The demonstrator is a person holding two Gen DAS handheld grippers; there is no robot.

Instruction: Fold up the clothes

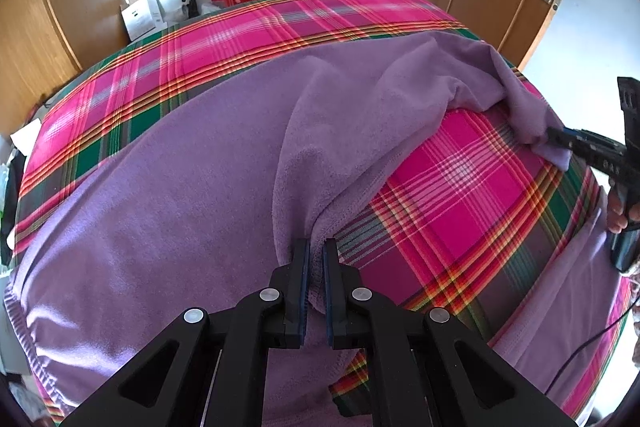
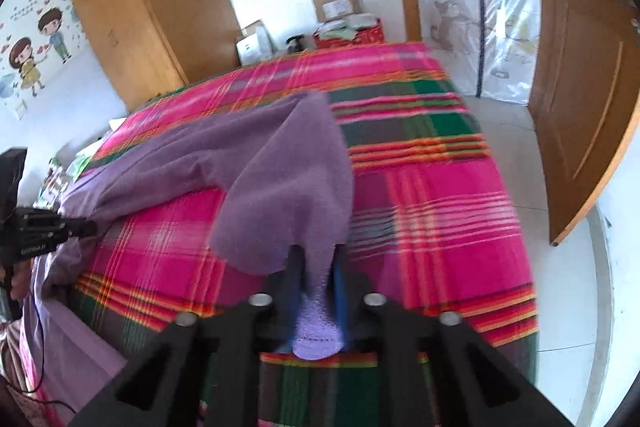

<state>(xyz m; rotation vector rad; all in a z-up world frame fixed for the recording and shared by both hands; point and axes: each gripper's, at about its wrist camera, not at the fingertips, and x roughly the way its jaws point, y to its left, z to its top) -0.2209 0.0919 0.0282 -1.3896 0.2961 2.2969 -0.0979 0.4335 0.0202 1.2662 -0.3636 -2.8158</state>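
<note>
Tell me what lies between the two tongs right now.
A lifted span of the purple fleece garment, pinched by the left tongs and right tongs, over bare plaid bedcover; left wrist view.

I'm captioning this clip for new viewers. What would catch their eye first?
The bright pink plaid bedcover fills both views. Over it lies a purple fleece garment, one edge pinched in the left gripper and another end clamped in the right gripper, lifted off the bed between them.

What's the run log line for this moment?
task: fold clothes | left gripper: shut on purple cloth edge | right gripper: shut on cloth corner | surface: plaid sheet | stage: cloth lifted between grippers
</note>
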